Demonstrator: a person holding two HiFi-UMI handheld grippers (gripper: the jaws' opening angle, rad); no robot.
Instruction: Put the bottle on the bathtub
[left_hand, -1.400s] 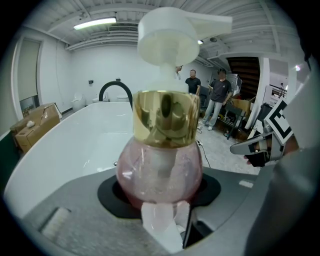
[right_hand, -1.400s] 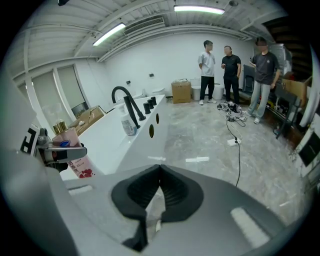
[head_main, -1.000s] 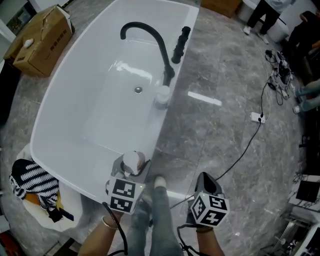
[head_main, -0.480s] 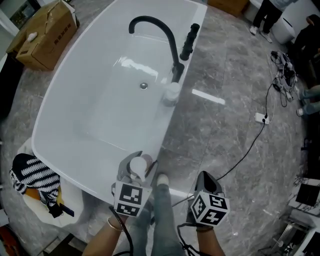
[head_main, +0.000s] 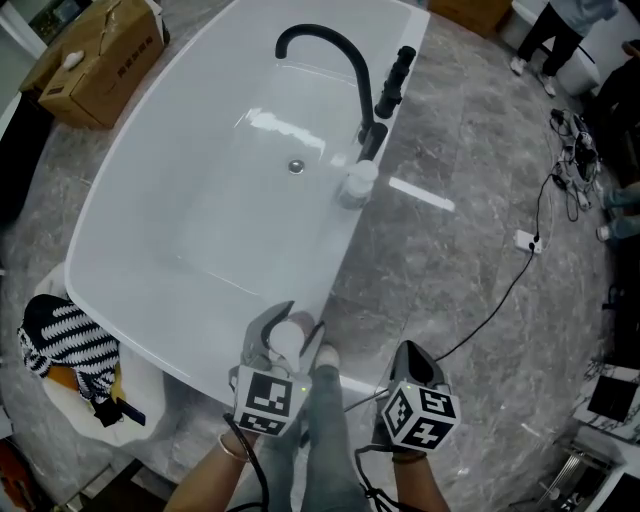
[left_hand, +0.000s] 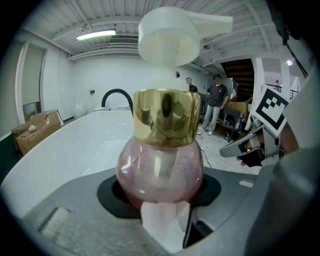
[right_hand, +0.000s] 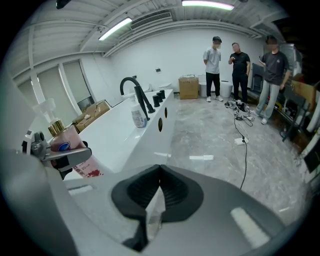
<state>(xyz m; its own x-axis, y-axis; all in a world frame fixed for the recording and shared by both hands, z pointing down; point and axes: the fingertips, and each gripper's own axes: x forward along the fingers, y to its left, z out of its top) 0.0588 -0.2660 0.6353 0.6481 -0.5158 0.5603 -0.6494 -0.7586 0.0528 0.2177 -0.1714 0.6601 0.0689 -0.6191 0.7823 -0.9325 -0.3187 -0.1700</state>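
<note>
- Since a second ago the whole scene has slid rightward in the head view. The left gripper (head_main: 288, 332) with the pump bottle (head_main: 286, 342) keeps its place at the white bathtub's (head_main: 120, 200) near rim.
- Left tongs pinch the bottle's round pink body (left_hand: 160, 165), which is upright. Contact with the rim cannot be told.
- Right gripper (head_main: 411, 353) is tilted down over the grey floor (head_main: 450, 270) beside the tub, tongs pressed together (right_hand: 159, 192), nothing between them.

Grey left tongs (head_main: 287, 328), right tongs (head_main: 412, 354); black-white marker cubes (head_main: 268, 400); black cable (head_main: 255, 478); bracelet (head_main: 232, 448).
</note>
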